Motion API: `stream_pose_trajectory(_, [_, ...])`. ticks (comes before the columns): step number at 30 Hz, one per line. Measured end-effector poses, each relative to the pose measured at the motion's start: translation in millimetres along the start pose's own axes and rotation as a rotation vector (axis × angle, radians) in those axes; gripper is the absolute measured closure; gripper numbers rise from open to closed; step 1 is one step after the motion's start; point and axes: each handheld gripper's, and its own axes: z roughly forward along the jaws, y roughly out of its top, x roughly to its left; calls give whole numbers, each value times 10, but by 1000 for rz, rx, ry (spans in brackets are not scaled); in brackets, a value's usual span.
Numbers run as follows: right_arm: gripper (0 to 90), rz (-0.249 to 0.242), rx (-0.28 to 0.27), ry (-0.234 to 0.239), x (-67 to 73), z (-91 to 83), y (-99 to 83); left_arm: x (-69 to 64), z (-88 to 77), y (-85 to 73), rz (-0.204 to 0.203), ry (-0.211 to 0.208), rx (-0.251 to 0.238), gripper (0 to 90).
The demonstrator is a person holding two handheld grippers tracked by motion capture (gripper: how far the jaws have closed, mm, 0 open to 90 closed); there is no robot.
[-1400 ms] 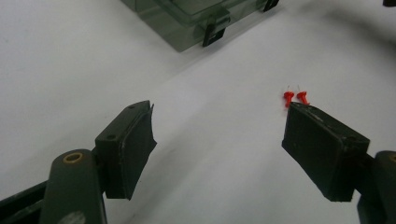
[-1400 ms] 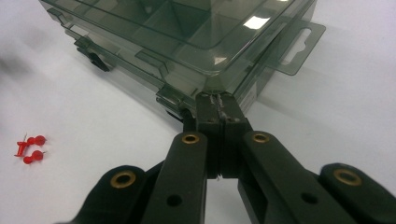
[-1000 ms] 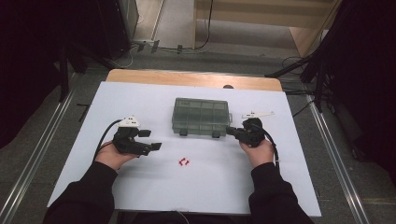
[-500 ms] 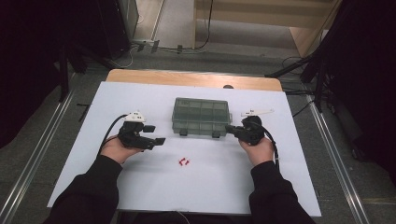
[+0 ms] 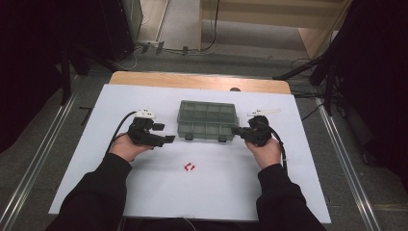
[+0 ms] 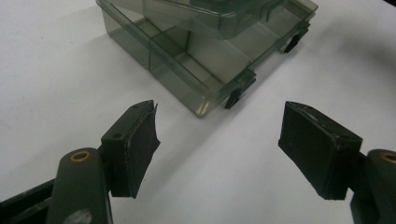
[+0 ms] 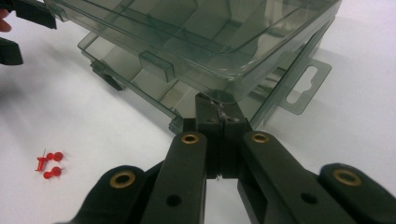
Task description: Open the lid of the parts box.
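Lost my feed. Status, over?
Right gripper shut on box lid corner, lid lifted. Left gripper open, short of box. Red pushpins lie loose in front.

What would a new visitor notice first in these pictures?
First, the smoky clear compartment box at the middle of the white table, its lid lifted a little at one corner. The right tongs are shut with their tips under that lid corner, while the left tongs stand open beside the box. A few red pushpins lie in front of it.

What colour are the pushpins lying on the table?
Red pushpins, clearest in the right gripper view.
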Motion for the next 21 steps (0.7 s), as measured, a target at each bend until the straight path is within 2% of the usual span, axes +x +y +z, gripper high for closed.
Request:
stream_pose_trajectory(2, [900, 1, -4, 1, -3, -9, 20, 6, 27, 23, 9, 3, 7, 268])
stream_pose_trajectory(13, [900, 3, -12, 6, -6, -32, 89, 59, 99, 153, 5, 6, -21, 268])
stream_pose_trajectory(15, [900, 4, -13, 8, -3, -24, 118, 70, 121, 197, 17, 15, -26, 319])
stream_pose_trajectory(18, [900, -1, -13, 8, 1, -20, 134, 85, 136, 215, 23, 21, -28, 319])
stream_pose_trajectory(21, [900, -6, -16, 5, 0, -24, 151, 141, 165, 242, 2, 16, -33, 319])
